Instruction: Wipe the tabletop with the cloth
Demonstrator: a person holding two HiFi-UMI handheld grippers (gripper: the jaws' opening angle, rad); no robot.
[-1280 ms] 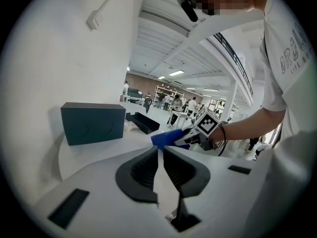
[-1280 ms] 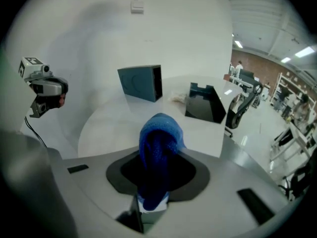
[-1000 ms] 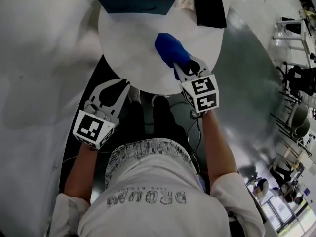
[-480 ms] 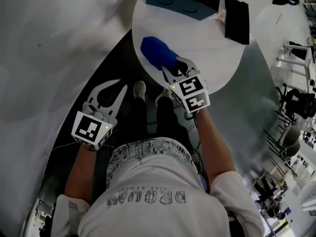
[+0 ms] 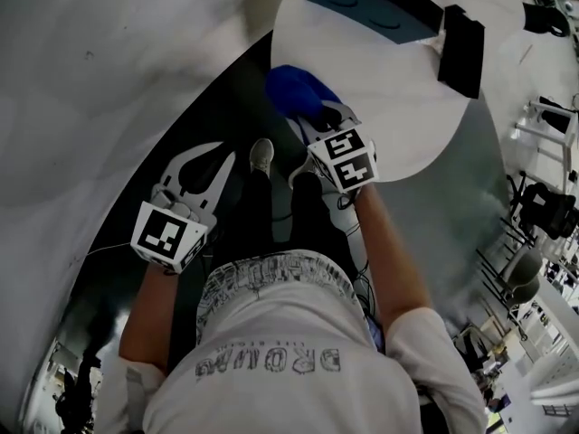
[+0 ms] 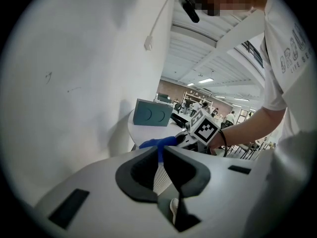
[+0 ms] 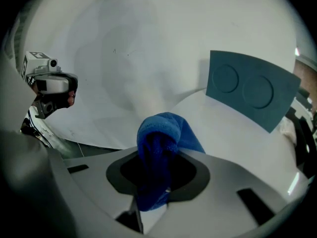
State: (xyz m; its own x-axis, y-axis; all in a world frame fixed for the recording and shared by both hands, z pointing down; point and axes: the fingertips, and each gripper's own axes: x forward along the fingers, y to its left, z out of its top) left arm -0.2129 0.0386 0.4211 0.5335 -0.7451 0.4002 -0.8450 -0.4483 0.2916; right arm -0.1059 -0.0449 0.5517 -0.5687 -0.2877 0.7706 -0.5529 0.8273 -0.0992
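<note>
Right claw clamped on blue cloth at the edge of the round white worktop; left claw idle.

In the right gripper view the right claw has its jaws closed on a bunched fold of the cloth, the rest of which bulges out ahead of the tips. In the head view the cloth sits at the worktop's near rim, partly over the dark floor; contact with the surface cannot be confirmed. A teal box and a black flat object stand on the far side, well apart from the cloth. In the left gripper view the left claw has its jaws drawn together with nothing gripped. It is held off the worktop, above the floor, beside the person's shoe.
</note>
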